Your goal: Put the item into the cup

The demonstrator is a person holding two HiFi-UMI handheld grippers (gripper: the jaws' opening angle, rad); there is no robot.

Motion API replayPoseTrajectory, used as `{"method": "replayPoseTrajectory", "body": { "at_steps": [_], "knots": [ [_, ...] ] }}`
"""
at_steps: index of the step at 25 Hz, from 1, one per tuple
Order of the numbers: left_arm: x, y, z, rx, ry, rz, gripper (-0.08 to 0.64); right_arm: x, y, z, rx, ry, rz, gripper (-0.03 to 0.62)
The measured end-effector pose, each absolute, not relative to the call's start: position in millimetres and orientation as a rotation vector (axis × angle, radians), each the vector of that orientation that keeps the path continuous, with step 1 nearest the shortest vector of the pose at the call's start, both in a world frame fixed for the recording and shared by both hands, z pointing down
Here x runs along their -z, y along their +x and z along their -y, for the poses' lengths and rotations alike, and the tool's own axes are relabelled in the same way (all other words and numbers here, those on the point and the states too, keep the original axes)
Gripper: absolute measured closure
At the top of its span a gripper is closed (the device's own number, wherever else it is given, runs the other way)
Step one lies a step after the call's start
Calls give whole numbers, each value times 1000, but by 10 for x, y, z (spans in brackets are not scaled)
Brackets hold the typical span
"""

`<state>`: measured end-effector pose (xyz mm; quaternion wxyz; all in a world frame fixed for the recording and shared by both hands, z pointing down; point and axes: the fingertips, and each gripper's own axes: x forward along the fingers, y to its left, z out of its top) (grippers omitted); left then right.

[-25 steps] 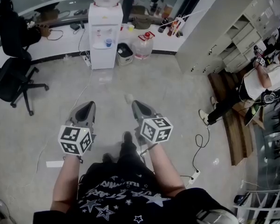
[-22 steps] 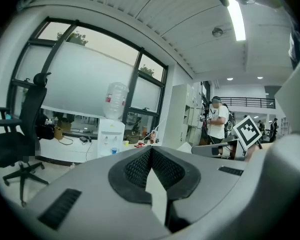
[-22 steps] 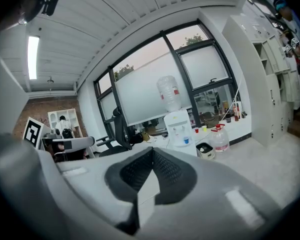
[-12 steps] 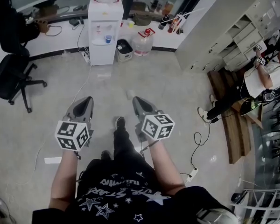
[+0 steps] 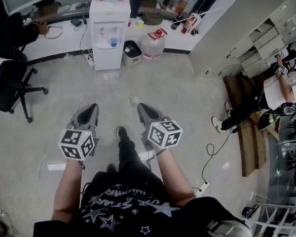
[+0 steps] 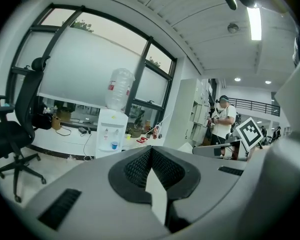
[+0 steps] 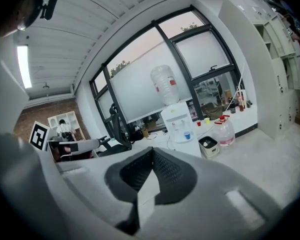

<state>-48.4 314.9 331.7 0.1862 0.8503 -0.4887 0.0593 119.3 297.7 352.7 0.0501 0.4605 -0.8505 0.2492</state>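
Both grippers are held side by side at waist height over a grey floor. The left gripper (image 5: 90,108) is shut, its jaws meeting with nothing between them (image 6: 151,150). Beside it, the right gripper (image 5: 141,107) is shut too and holds nothing (image 7: 152,152). Both point toward a white water dispenser (image 5: 108,31) at the far wall, well beyond reach. A small blue cup (image 5: 113,43) stands in the dispenser's alcove; the left gripper view shows that cup (image 6: 114,145), and so does the right gripper view (image 7: 186,135). I see no loose item near either gripper.
A black office chair (image 5: 10,83) stands at the left. A water jug (image 5: 153,46) and a small bin sit right of the dispenser. A white cabinet (image 5: 241,28) fills the right side. A person (image 5: 269,95) sits at the far right. A cable and power strip (image 5: 204,185) lie on the floor.
The person holding the grippers has stepped forward, one foot swinging ahead between them. The dispenser sits a little nearer. Both grippers stay shut.
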Motion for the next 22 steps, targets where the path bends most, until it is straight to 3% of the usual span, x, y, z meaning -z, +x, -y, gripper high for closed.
{"method": "replayPoseTrajectory", "body": {
  "at_steps": [22],
  "knots": [
    [-3376, -253, -1341, -173, 2287, 1450, 555, -3642, 1425, -1011, -831, 1269, 2581, 591]
  ]
}}
